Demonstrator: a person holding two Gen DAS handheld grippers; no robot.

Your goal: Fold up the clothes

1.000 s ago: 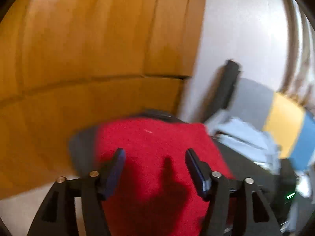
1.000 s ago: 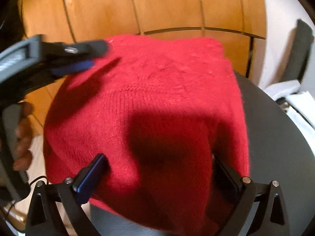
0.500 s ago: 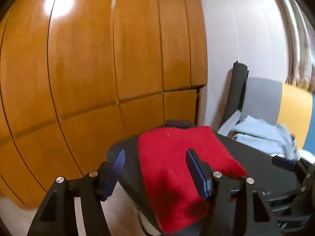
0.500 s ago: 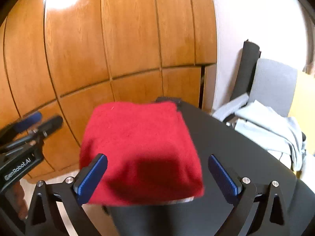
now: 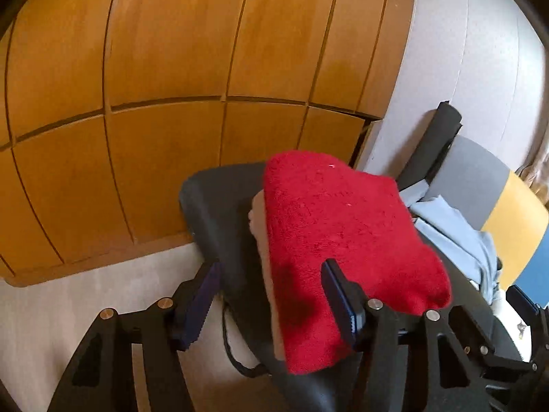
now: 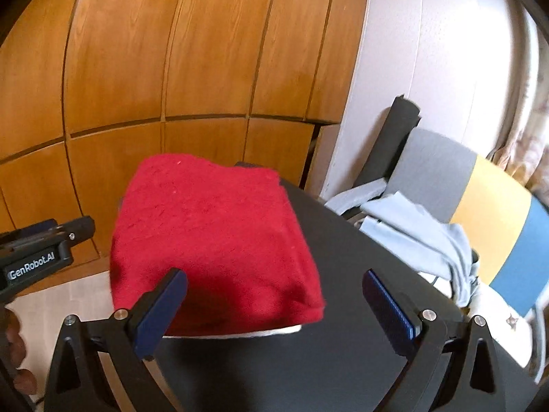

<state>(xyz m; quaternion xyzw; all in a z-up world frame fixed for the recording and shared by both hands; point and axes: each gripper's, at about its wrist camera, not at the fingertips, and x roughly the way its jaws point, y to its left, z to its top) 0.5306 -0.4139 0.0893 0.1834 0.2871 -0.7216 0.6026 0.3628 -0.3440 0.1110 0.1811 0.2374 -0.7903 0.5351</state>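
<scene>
A folded red sweater [image 5: 343, 223] [image 6: 212, 233] lies on a folded white garment [image 5: 260, 240] [image 6: 274, 332] at the corner of a black table [image 5: 212, 199] [image 6: 343, 257]. My left gripper [image 5: 271, 267] hovers at the stack's near left edge. Its jaws are closing and its pads press on nothing; the right finger [image 5: 338, 292] is over the red cloth. It also shows at the left of the right wrist view as the left gripper [image 6: 51, 237]. My right gripper [image 6: 274, 274] stands wide open, back from the sweater's near edge, with nothing between its fingers.
A wood-panelled wall [image 6: 206, 68] rises behind the table. To the right stands a chair [image 6: 480, 199] with a grey, yellow and blue back, with light blue clothes [image 6: 411, 226] heaped on it. A black roll [image 6: 394, 137] leans on the white wall. A black cable [image 5: 236, 360] hangs below the table.
Both grippers have drawn back from the red sweater. The right one, whose fingers flanked it, has risen and now stands clear. The left one's view has swung left of the stack.
</scene>
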